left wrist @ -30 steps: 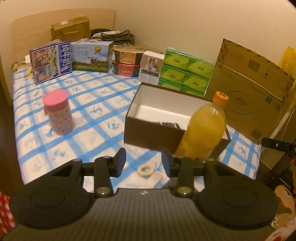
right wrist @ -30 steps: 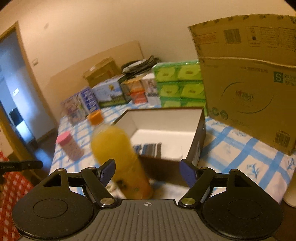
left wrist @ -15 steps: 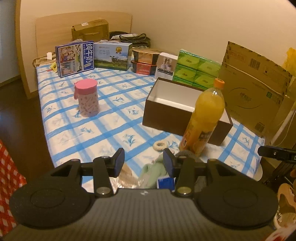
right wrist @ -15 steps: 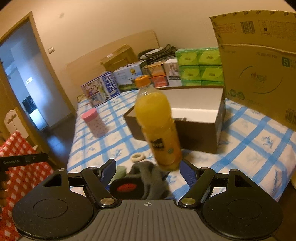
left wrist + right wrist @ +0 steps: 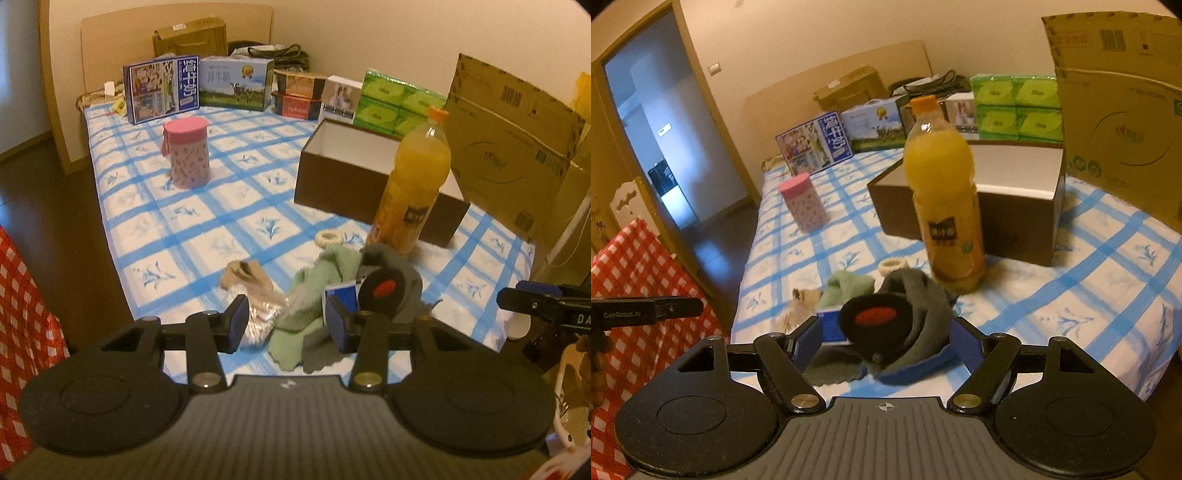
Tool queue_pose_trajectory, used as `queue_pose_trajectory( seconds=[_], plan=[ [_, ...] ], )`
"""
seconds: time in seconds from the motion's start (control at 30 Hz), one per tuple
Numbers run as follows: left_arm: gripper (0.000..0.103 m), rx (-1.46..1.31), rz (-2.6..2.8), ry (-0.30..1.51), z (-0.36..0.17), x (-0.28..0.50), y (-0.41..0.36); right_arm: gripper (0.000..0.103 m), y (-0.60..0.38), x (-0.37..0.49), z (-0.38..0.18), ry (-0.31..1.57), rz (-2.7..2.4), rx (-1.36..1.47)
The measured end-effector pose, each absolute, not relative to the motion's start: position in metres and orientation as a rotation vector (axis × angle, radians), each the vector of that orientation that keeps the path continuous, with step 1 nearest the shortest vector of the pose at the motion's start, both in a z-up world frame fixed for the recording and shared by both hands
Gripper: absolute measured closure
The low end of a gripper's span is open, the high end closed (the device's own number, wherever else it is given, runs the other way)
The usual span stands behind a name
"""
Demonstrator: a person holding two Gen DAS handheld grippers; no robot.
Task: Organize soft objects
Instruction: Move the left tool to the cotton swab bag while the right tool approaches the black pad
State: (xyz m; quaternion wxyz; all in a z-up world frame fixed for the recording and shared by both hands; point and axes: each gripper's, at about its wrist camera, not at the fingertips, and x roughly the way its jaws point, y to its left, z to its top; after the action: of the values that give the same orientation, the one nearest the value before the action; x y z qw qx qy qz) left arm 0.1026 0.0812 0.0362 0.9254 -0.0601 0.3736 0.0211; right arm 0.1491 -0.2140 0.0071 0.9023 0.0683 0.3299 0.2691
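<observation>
Both grippers have drawn back toward the bed's near edge since a second ago, so the sock pile (image 5: 332,288) now shows. Left gripper (image 5: 282,321) and right gripper (image 5: 882,341) hang spread apart, empty, over it. The juice bottle (image 5: 413,184) stands between pile and brown box (image 5: 365,184).

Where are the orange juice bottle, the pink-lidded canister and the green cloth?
orange juice bottle (image 5: 942,192), right wrist view, on its body.
pink-lidded canister (image 5: 188,157), left wrist view, on its side.
green cloth (image 5: 321,277), left wrist view, mid-fold.
</observation>
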Motion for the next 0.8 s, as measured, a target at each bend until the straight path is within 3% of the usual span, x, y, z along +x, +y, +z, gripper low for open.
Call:
queue_pose_trajectory(
  seconds=[0.8],
  plan=[
    [0.061,-0.095,0.031,0.829,-0.005,0.123,0.073,0.027,-0.175,0.161,-0.032,0.71,0.618,0.037]
  ],
)
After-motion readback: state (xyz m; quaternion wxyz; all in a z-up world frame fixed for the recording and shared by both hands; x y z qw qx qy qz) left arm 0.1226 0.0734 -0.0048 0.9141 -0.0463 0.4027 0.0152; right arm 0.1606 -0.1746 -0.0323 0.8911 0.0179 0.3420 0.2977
